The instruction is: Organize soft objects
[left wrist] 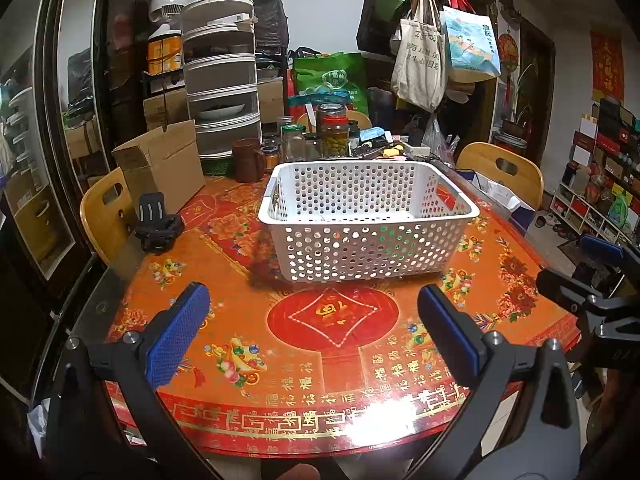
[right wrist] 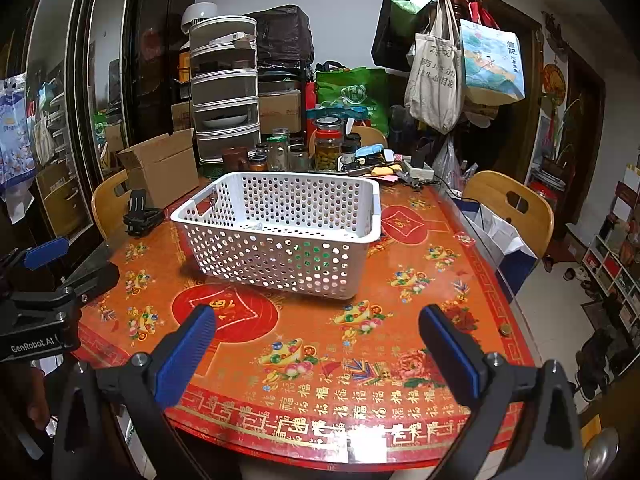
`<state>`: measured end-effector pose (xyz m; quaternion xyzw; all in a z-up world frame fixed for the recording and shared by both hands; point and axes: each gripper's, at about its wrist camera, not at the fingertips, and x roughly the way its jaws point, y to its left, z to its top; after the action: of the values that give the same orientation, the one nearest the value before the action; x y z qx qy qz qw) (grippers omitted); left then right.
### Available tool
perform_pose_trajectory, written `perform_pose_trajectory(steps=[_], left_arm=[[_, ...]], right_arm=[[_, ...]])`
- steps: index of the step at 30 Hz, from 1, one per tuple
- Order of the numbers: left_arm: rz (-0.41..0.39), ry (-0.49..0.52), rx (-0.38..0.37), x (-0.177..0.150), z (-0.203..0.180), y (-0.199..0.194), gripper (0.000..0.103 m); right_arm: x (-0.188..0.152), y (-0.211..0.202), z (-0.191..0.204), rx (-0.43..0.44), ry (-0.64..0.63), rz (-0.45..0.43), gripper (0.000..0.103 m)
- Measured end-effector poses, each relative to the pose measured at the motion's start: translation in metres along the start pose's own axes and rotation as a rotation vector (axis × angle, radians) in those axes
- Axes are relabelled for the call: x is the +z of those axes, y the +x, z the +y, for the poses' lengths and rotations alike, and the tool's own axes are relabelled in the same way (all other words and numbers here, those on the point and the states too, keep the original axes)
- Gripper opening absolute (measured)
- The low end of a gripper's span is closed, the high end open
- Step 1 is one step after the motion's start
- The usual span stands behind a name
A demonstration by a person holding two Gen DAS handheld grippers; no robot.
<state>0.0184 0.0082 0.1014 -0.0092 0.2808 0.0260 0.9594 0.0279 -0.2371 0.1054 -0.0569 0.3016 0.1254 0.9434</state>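
A white perforated plastic basket (left wrist: 370, 254) stands on the red and orange patterned table (left wrist: 320, 360); it also shows in the right wrist view (right wrist: 280, 260). Something green and multicoloured lies inside it, seen only through the holes. My left gripper (left wrist: 314, 320) is open and empty, held over the table's near edge in front of the basket. My right gripper (right wrist: 318, 336) is open and empty too, near the front edge, right of the left one. No loose soft object shows on the table.
A black phone stand (left wrist: 158, 224) and a cardboard box (left wrist: 164, 168) sit at the left. Glass jars (left wrist: 334, 132), a brown mug (left wrist: 248, 160) and a stacked food cover (left wrist: 222, 80) crowd the back. Wooden chairs (right wrist: 516, 204) flank the table. Tote bags (right wrist: 436, 76) hang behind.
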Motion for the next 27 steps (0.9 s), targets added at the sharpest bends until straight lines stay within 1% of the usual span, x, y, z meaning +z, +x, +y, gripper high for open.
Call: perform_pose_trajectory(steps=[18, 27], left_arm=[[0.000, 0.003, 0.002, -0.0004, -0.0008, -0.0001, 0.103], [-0.001, 0.000, -0.011, 0.0005, -0.0003, -0.0034, 0.103]], right_arm=[[0.0012, -0.0024, 0.0038, 0.003, 0.001, -0.003, 0.101], [0.0020, -0.0043, 0.0038, 0.005, 0.000, -0.005, 0.101]])
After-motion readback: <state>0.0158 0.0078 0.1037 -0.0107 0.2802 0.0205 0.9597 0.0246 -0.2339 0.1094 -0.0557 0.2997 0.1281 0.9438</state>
